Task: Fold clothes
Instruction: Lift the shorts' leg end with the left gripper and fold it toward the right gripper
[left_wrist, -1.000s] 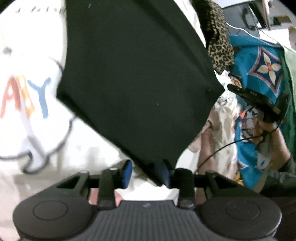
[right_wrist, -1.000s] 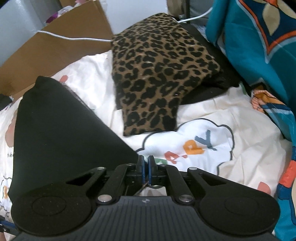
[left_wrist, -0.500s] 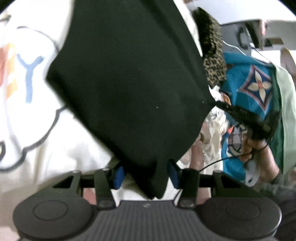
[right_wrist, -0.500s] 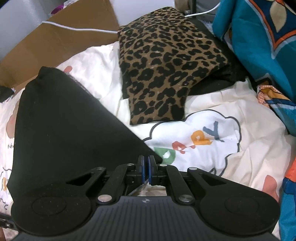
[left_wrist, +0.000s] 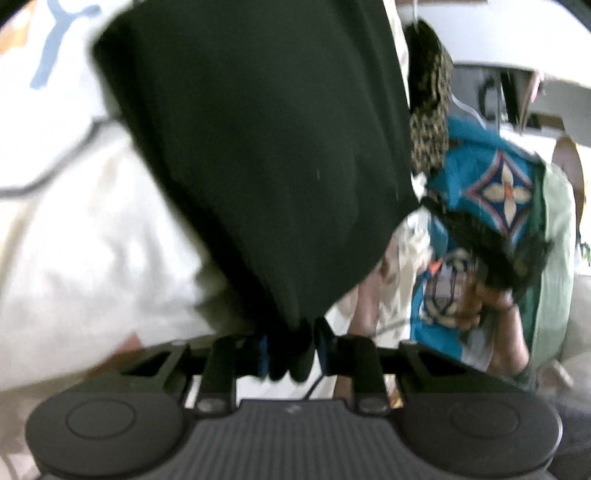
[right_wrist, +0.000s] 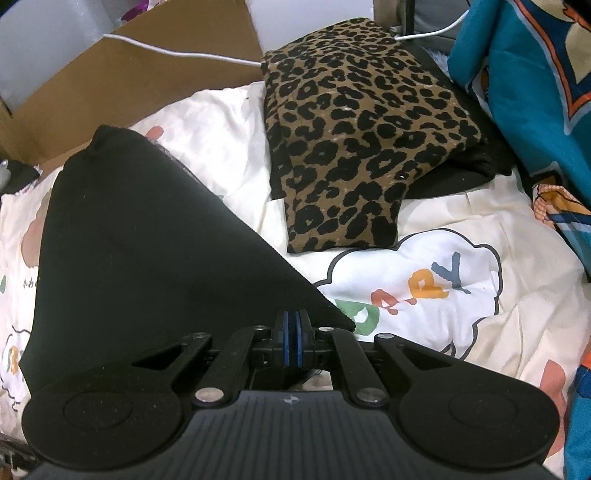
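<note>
A black garment (left_wrist: 258, 147) lies folded on the white printed bed sheet (left_wrist: 92, 221). A bunched corner of it sits between the blue pads of my left gripper (left_wrist: 291, 350), whose jaws are closing and touch the cloth on both sides; the view is blurred. In the right wrist view the black garment (right_wrist: 147, 258) spreads to the left, its edge running under my right gripper (right_wrist: 291, 339), whose pads are pressed together on it. The left wrist view shows the right gripper (left_wrist: 434, 206) at the garment's far corner, carried by a person's hand (left_wrist: 491, 306).
A folded leopard-print garment (right_wrist: 362, 147) rests on dark clothes behind the black one. A teal patterned blanket (right_wrist: 535, 92) is heaped at the right. A cardboard box (right_wrist: 129, 81) with a white cable (right_wrist: 177, 51) stands at the back left. The cloud print on the sheet (right_wrist: 424, 280) is bare.
The left gripper's jaws have narrowed onto the black garment's corner, which slid deeper between them, and the left view has sunk and rolled. The right gripper has stayed shut and almost still.
</note>
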